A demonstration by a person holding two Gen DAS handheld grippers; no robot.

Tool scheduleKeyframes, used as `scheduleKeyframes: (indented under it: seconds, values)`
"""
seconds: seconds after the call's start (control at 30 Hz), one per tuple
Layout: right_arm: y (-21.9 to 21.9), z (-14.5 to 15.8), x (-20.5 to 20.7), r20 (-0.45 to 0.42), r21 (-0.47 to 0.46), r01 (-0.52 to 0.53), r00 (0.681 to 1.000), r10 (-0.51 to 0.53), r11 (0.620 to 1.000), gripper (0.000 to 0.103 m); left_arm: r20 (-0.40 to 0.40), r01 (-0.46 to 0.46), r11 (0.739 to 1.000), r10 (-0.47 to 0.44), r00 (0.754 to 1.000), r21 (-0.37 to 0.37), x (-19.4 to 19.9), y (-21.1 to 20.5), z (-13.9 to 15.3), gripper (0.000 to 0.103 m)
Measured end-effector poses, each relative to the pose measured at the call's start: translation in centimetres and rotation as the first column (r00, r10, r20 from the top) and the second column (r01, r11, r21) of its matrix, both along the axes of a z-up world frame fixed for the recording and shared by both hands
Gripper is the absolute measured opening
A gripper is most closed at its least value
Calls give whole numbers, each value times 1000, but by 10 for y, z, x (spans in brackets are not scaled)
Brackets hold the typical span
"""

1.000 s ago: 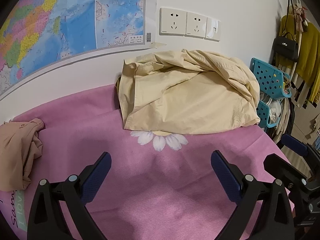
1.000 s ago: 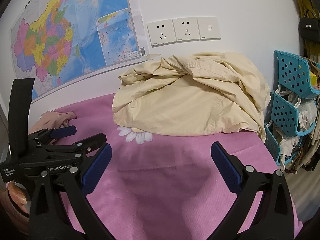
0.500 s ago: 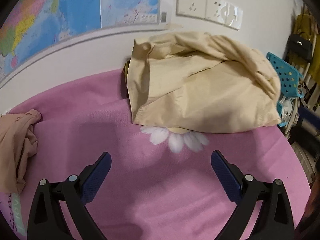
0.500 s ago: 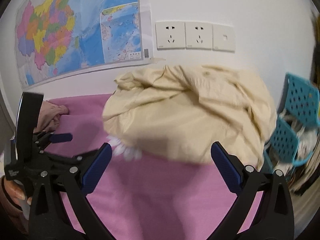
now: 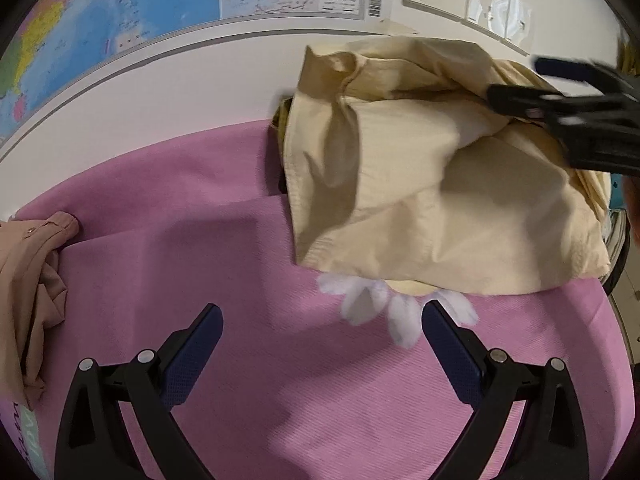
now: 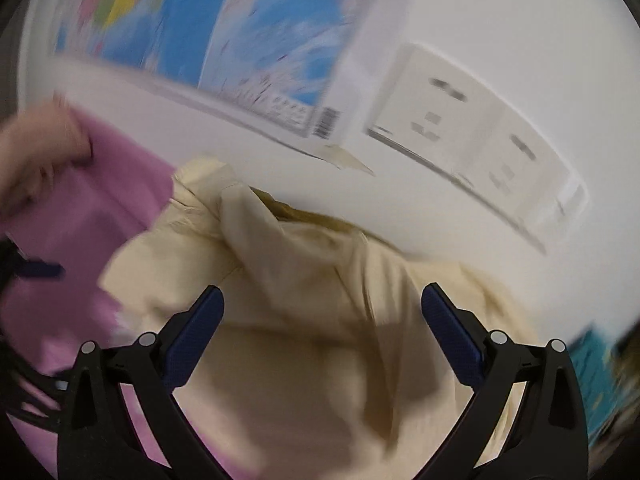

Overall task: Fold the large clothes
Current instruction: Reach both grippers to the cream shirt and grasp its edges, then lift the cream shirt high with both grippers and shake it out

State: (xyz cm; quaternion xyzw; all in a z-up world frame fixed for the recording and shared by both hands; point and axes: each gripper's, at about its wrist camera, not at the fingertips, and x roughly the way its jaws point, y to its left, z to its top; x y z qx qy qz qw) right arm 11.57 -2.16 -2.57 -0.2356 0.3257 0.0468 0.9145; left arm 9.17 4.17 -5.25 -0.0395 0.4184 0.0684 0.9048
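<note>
Jaws of the left gripper (image 5: 322, 332) stand wide over bare pink bedspread (image 5: 240, 264), the crumpled cream garment (image 5: 432, 184) lying just ahead and to their right. Those of the right gripper (image 6: 322, 320) gape equally wide directly above that garment, with a peach cloth (image 5: 28, 280) well off to the left

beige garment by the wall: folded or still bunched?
Bunched, not folded. The beige garment lies in a crumpled heap with loose creases on the pink cover.
</note>
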Motion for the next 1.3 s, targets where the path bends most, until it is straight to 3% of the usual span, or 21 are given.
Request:
scheduleKeyframes:
  seconds: [0.1, 0.13, 0.17, 0.23, 0.27, 0.33, 0.53, 0.67, 0.77, 0.87, 0.93, 0.97, 1.07, 1.13, 1.2, 1.23, 1.3]
  values:
    - [14, -12, 21, -34, -101, -71, 997, 68, 992, 96, -4, -11, 1000, 11, 1000, 5, 4, 9, -4, 96]
    - [16, -12, 25, -33, -113, -77, 997, 74, 991, 89, -9, -15, 1000, 15, 1000, 3, 5, 12, -7, 96]
    - [16, -11, 27, -38, -110, -91, 995, 88, 990, 77, -11, -20, 1000, 20, 1000, 0, 6, 15, -8, 96]
    - [12, -5, 29, -85, -90, -118, 990, 110, 989, 21, -17, -25, 1000, 25, 1000, -5, 8, 20, -12, 96]
    - [11, 2, 29, -95, -76, -136, 987, 129, 988, 17, -14, -27, 1000, 26, 1000, -6, 9, 24, -14, 96]
    - [7, 20, 17, -67, -75, -144, 988, 139, 987, 15, -9, -24, 1000, 23, 1000, -11, 10, 29, -16, 96]
    - [-45, 121, -31, 109, 109, -74, 992, 62, 991, 10, 97, 67, 997, -62, 993, -45, -2, 36, -2, 96]
    - [-78, 172, -53, 197, 236, -15, 980, -33, 972, 9, 222, 215, 975, -196, 955, -62, -11, 28, 19, 96]
    - [-95, 194, -63, 231, 283, 7, 970, -75, 959, 9, 314, 353, 931, -309, 898, -93, -14, 15, 38, 96]
    - [-107, 202, -74, 240, 317, 14, 966, -94, 948, 9, 406, 488, 870, -423, 810, -68, -15, -9, 55, 96]
    - [-112, 202, -81, 248, 338, 18, 963, -108, 941, 9, 432, 570, 814, -477, 765, -111, -3, -34, 60, 96]
    - [-114, 201, -84, 250, 351, 20, 962, -114, 936, 9, 433, 591, 793, -486, 759, -145, 6, -42, 57, 96]
    - [-112, 191, -86, 251, 381, 25, 959, -129, 924, 9, 397, 587, 783, -481, 782, -205, 29, -61, 47, 95]
    - [-119, 191, -94, 253, 388, 31, 957, -139, 921, 9, 382, 577, 777, -467, 797, -253, 42, -69, 42, 68]
    - [-126, 193, -103, 259, 393, 46, 953, -158, 919, 9, 343, 565, 771, -468, 815, -292, 54, -72, 39, 2]
    - [-130, 194, -108, 264, 390, 52, 950, -166, 919, 9, 324, 562, 763, -469, 821, -319, 60, -73, 39, 3]
    - [-144, 204, -124, 290, 383, 80, 935, -203, 920, 9, 338, 560, 780, -467, 817, -278, 62, -77, 55, 3]
